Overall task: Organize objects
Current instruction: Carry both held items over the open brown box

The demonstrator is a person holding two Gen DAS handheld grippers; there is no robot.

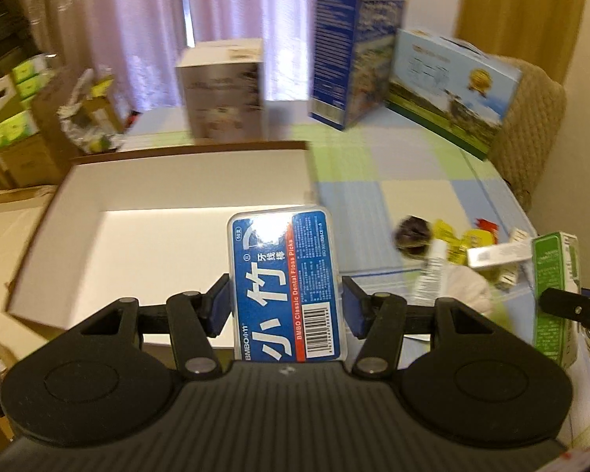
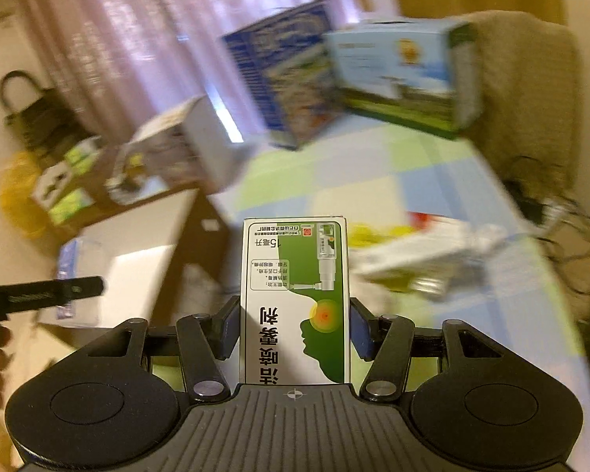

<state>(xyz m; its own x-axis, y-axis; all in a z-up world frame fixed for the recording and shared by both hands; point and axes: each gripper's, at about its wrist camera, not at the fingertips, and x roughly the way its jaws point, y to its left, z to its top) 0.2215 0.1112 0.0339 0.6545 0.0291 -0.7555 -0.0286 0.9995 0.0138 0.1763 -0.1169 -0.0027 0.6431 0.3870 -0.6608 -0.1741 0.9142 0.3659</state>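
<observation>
Left hand-held gripper (image 1: 285, 303): clamped on floss pick case (image 1: 283, 279), blue label, held upright betw. both pads, just over near edge of open white box (image 1: 78, 204).
Right hand-held gripper (image 2: 295, 326): clamped on green-white spray carton (image 2: 295, 299), upright, print upside down to cam; carried above surface (image 2: 413, 165), to the right of the open box.
White box: open, inside looks bare as far as visible; sits on left part of surface w/ checked cloth.
Leftover pile (image 1: 472, 244): yellow packets, white tube, small cartons etc., on cloth right of box, not yet sorted.
Backdrop: three big printed cartons (image 1: 354, 55) standing at far side, curtain behind.
Step in hand: prob. mid-carry, both items en route to box; views blurred.
Next move needs: left lowers case into box & spreads pads; right swings carton leftward over box wall, w/o bumping other tool.
</observation>
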